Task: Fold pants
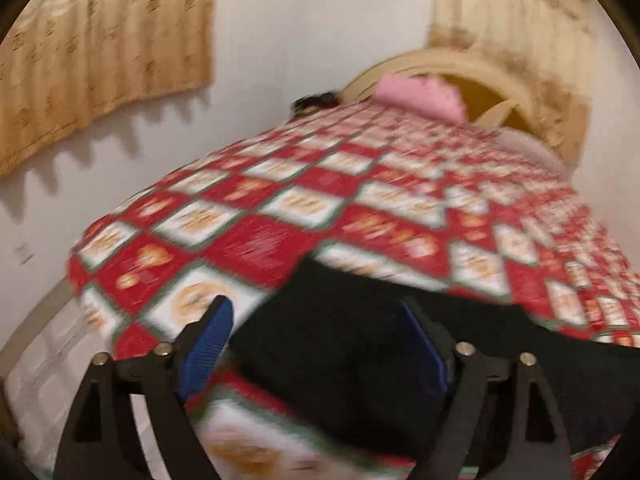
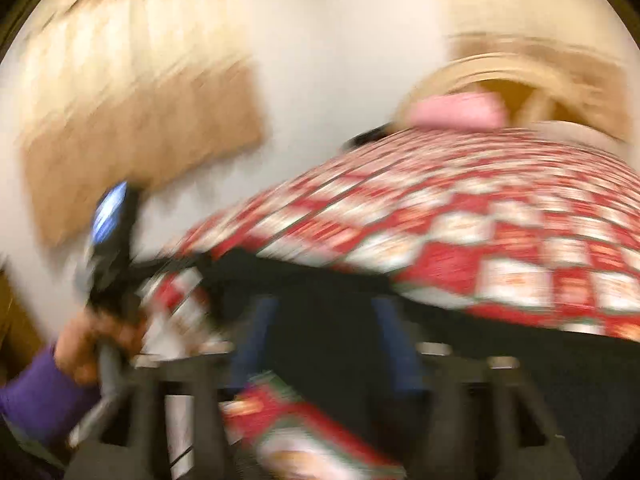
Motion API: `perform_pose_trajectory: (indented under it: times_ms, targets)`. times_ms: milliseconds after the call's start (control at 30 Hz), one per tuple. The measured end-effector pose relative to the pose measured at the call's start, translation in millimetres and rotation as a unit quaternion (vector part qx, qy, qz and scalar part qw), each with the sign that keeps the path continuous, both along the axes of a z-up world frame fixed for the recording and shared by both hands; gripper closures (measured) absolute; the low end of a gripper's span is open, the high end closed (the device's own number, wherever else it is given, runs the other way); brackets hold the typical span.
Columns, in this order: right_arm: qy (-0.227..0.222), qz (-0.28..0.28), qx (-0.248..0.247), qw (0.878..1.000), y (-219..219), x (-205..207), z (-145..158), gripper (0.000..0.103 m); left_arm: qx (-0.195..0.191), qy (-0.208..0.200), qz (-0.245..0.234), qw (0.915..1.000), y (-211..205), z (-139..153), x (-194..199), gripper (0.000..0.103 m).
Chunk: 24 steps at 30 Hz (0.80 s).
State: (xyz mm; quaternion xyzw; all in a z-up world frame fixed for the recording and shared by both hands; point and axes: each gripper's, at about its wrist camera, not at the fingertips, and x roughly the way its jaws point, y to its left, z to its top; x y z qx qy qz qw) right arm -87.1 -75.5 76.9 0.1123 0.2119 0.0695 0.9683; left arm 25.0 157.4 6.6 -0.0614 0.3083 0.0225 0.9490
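Note:
Black pants lie near the foot edge of a bed with a red and white checked cover. My left gripper is open, its blue pads either side of the pants' left end, just above the cloth. In the blurred right wrist view my right gripper is open over the black pants. The left gripper, held by a hand in a purple sleeve, shows at the left of that view.
A pink pillow lies by the curved wooden headboard at the far end. Beige curtains hang on the white wall to the left. The bed's left edge drops beside the wall.

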Motion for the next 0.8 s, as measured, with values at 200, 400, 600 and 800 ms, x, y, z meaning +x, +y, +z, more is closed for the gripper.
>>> perform_pose_trajectory:
  times_ms: [200, 400, 600, 800]
  targets:
    - [-0.019, -0.264, 0.039, 0.964, -163.7, -78.8, 21.6, 0.026, 0.033, 0.003, -0.087, 0.9957, -66.9, -18.6, 5.4, 0.006]
    - [-0.005, -0.484, 0.045, 0.874, -283.3, -173.4, 11.5, 0.026, 0.057, 0.032, -0.088, 0.994, -91.1, -41.7, 10.9, 0.006]
    - [0.06, -0.529, 0.056, 0.845, -339.1, -201.6, -23.9, 0.026, 0.027, 0.072, -0.073, 0.9944, -82.7, -56.6, 12.9, 0.003]
    - [0.09, -0.527, 0.016, 0.845, -336.2, -188.7, -36.6, 0.028, 0.035, 0.071, -0.071, 0.9943, -86.7, -59.8, 8.3, 0.001]
